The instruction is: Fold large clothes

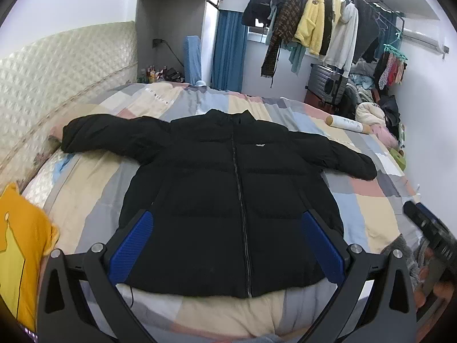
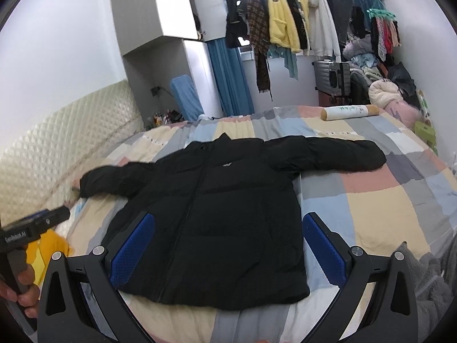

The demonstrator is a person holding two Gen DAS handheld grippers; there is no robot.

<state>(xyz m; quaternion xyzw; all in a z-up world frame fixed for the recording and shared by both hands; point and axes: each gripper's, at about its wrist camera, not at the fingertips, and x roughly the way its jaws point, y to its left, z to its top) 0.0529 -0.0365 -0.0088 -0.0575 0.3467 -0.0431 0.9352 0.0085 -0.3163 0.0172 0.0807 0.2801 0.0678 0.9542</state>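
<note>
a: black puffer jacket [image 1: 228, 200] spread flat, front up, on the bed [image 1: 371, 208], zipped closed, collar pointing away toward the far wall. both sleeves stretched out sideways; one sleeve [image 1: 108, 137] reaching the padded headboard [image 1: 57, 71], the other sleeve [image 1: 342, 157] lying toward the foot side. small white logo [image 1: 260, 145] on the chest.

b: and the hem?

a: nearest the cameras, lying across the patchwork quilt [image 2: 371, 200].

b: grippers?

a: left gripper [image 1: 227, 223] spread wide above the lower half of the jacket, blue pads [image 1: 134, 245] well apart, gripping nothing. right gripper [image 2: 228, 224] likewise wide, hovering over the hem on the jacket's foot side, nothing between its pads [image 2: 322, 245]. left gripper also seen from the right wrist view, at the left edge, held in a hand [image 2: 25, 291].

b: around the bed?

a: yellow cloth [image 1: 20, 257] near the headboard corner, a cream roll pillow [image 2: 351, 113] on the far edge of the bed. beyond that, hanging clothes [image 2: 285, 25] on a rack, a blue curtain [image 2: 228, 80], a grey suitcase [image 2: 332, 77], and a heap of bedding and clothes [image 2: 382, 91] against the wall.
</note>
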